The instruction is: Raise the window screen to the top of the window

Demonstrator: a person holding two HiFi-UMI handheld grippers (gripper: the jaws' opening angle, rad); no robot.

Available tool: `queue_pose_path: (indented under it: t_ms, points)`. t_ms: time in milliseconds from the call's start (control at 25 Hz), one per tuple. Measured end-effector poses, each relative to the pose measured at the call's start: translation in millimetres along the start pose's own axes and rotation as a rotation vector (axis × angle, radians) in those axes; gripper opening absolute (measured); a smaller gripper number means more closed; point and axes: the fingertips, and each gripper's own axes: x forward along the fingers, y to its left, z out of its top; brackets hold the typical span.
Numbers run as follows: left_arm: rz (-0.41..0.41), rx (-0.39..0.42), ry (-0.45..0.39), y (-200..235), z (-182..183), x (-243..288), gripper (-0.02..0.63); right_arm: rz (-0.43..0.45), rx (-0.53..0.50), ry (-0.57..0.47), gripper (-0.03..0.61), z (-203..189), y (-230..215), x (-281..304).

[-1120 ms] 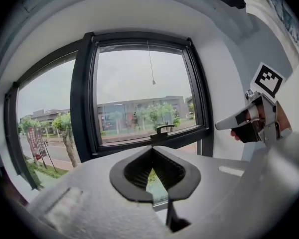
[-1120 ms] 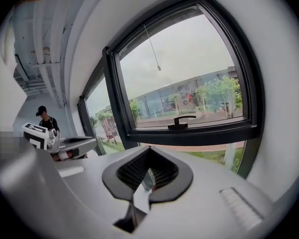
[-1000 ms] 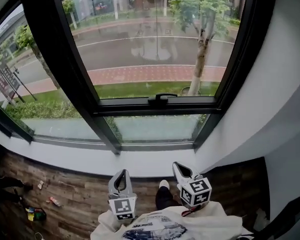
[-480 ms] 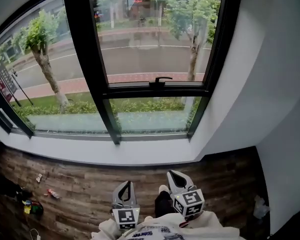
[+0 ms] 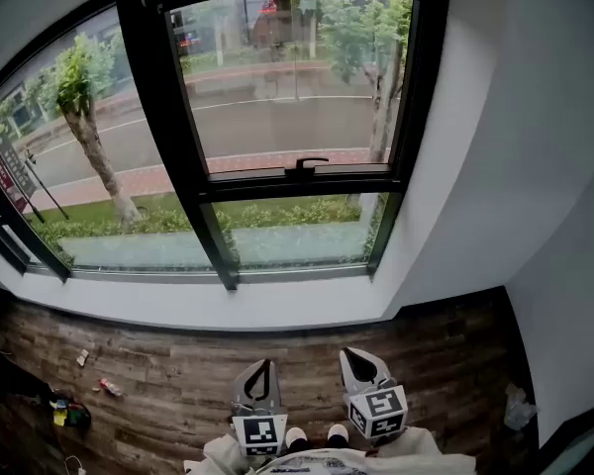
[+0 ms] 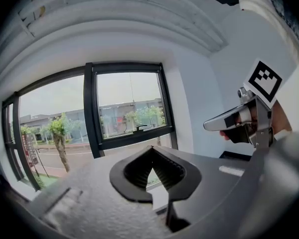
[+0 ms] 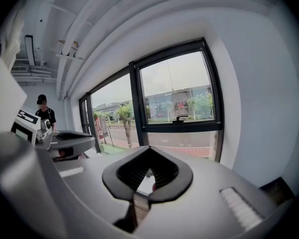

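Window (image 5: 287, 87) receded; left hand-held gripper (image 5: 262, 366) and right hand-held gripper (image 5: 356, 356) closed.

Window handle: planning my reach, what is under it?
Under the handle runs the black crossbar, then a lower glass pane showing hedge outside. No screen shows; the frame may cover it.

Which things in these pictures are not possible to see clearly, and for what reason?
- Window screen: no view shows whether a mesh sits above or below the handle; it is too fine to see from here.
- Small objects on the floor, head view: too small to name.
- Left window, head view: cut off by the left edge.
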Motion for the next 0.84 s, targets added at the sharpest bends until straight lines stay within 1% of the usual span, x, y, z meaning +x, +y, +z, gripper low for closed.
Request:
queue_pose_path:
  t_ms: [80, 360, 840]
  points:
    - [0.004, -0.005, -0.004, -6.7, 5.7, 6.4, 0.003, 0.0, -0.005, -0.007, 0.004, 2.3, -8.1, -3.5]
    - [0.013, 0.023, -0.026, -21.0, 23.1, 15.5, 0.003, 0.0, -0.016, -0.023, 0.004, 12.5, -25.6, -9.0]
    - [0.024, 0.015, -0.012, -18.3, 16.2, 16.8, 0.003, 0.0, -0.015, -0.015, 0.004, 9.7, -25.7, -5.7]
